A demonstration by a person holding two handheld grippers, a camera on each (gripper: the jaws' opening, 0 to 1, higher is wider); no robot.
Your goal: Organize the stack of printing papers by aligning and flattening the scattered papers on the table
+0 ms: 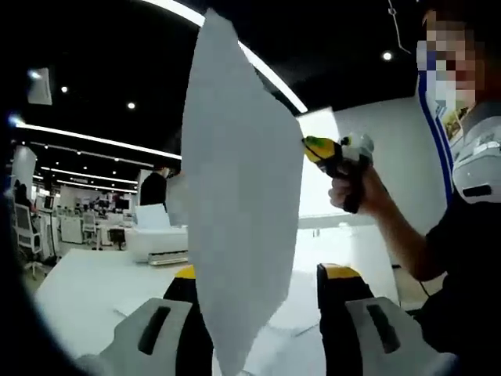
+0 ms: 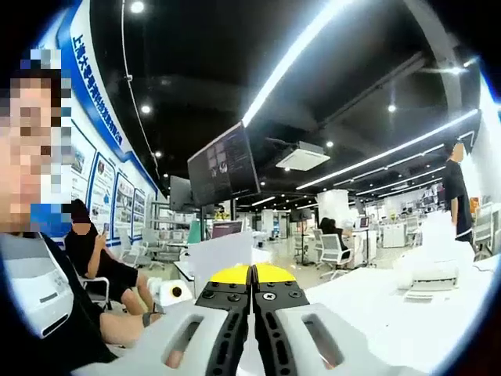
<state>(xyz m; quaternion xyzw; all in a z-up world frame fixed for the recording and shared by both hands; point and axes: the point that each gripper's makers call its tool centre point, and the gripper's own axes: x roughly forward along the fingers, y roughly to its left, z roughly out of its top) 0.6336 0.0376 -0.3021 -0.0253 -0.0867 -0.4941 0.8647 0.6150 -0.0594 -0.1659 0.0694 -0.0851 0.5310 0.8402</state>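
A: Where is the paper right now?

B: In the left gripper view, 1 large white sheet of printing paper (image 1: 239, 211) stands on edge through the centre of the frame, lifted above the white table top (image 1: 86, 286). Its long axis runs from the upper middle of the frame down to the bottom middle, leaning slightly, with 1 corner pointing up at the top and another pointing right.

A: What holds it?

B: The left gripper (image 1: 254, 313), grey-white with yellow-tipped black jaws, rises at the bottom; its jaws stand spread, and the sheet's lower end drops between them. Whether they touch it, I cannot tell. At the right of the frame the other gripper, held in the person's hand (image 1: 356, 188), meets the sheet's right corner with its yellow tip. In the right gripper view, the right gripper (image 2: 252, 276) has its jaws pressed together, and a thin white edge sits at the seam, so I judge it is pinching the sheet.

A: How should this step go?

B: Lower the sheet flat onto the papers on the table (image 1: 290, 313), keeping the pinched corner taut so it does not fold. Square its edges with the stack before letting go, then press it flat.
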